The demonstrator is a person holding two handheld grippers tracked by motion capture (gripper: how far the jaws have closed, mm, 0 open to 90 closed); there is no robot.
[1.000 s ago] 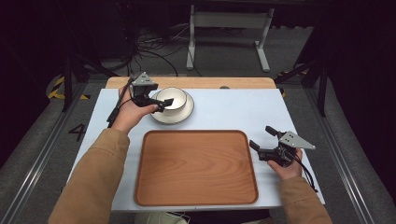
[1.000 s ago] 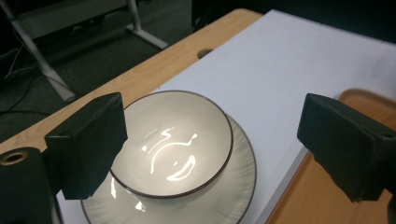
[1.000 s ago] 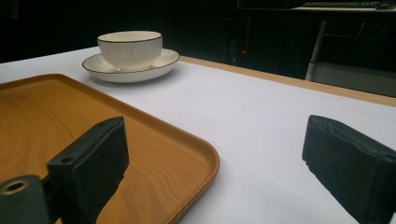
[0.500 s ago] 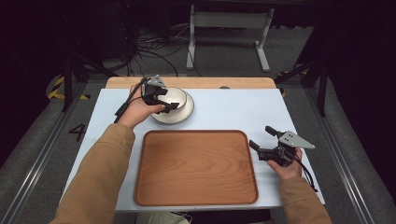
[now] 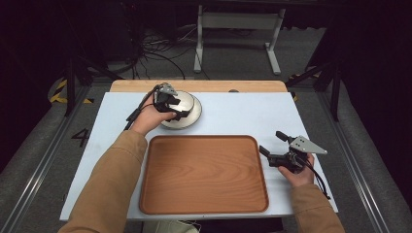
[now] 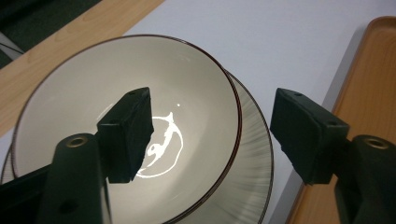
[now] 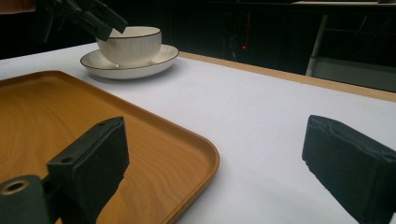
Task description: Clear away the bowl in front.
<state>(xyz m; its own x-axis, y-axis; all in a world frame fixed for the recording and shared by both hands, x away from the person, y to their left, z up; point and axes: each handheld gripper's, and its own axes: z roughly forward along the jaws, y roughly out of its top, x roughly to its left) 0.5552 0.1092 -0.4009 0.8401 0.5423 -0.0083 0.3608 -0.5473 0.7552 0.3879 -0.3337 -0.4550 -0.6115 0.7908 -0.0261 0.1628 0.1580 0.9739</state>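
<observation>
A cream bowl (image 6: 88, 93) with a dark rim sits on a matching plate (image 6: 252, 154) at the back left of the white table (image 5: 243, 111). My left gripper (image 6: 212, 100) hangs open over the bowl and straddles its right rim, one jaw inside and one outside above the plate. In the high view the left gripper (image 5: 179, 109) covers the left part of the bowl (image 5: 189, 104). A wooden tray (image 5: 204, 174) lies in the middle near the front. Just right of the tray, my right gripper (image 5: 270, 142) rests open and holds nothing. In its own view the right gripper (image 7: 219, 130) looks across the tray's corner (image 7: 187, 140).
A bare wooden strip (image 5: 243, 86) runs along the table's far edge. Beyond it on the dark floor are cables and a grey metal stand (image 5: 238, 22). White tabletop (image 7: 261, 116) stretches between the tray and the plate (image 7: 154, 63).
My left gripper has moved right over the bowl, and its jaws now stand on either side of the rim. The right gripper has stayed where it was.
</observation>
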